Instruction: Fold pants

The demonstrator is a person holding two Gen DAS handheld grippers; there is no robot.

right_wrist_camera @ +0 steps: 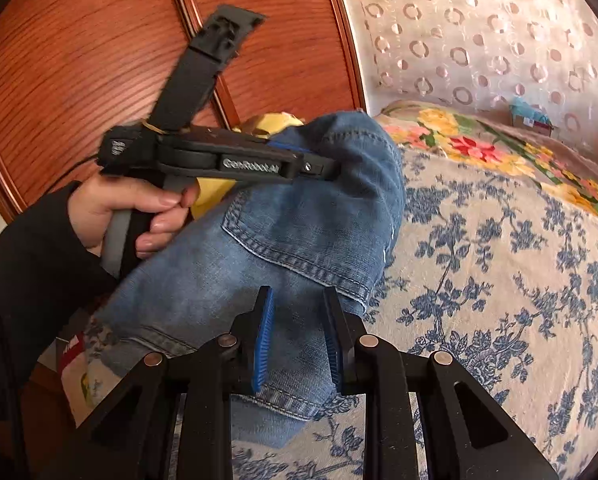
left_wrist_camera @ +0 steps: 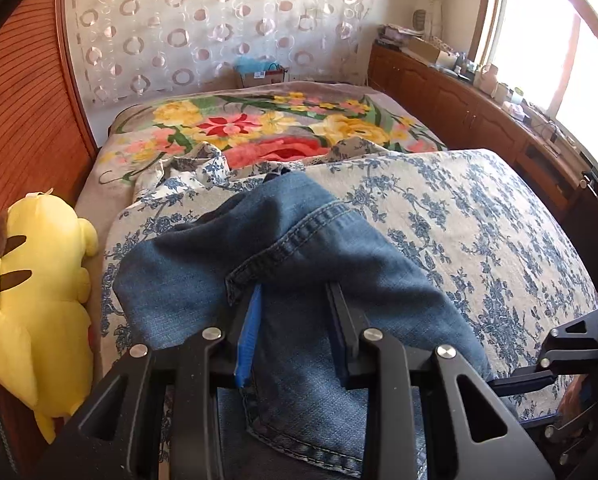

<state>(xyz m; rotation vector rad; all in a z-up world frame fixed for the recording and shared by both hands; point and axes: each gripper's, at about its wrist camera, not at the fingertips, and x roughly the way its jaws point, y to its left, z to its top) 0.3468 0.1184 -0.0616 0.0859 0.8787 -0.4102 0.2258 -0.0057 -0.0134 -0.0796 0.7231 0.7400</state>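
Presently, the left hand-held gripper (left_wrist_camera: 295, 292) straddles a raised fold of the jeans (left_wrist_camera: 259, 248) on the bed (left_wrist_camera: 479, 240), grip uncertain. Right hand-held gripper (right_wrist_camera: 299, 296) clamps the hem edge. Risk: a loose left hold drops the fold, bunching the denim.

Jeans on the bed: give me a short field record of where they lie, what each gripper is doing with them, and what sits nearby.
garment: blue jeans, bunched and partly lifted
surface: blue floral bedspread
left gripper: denim between its fingers, grip not clear
right gripper: clamped on a fold of the jeans near a hem
left hand: wrapped around the left gripper's handle
beside the bed: yellow plush toy against the wooden panel
farther up the bed: bright flowered blanket
fold state: not yet flat or squared
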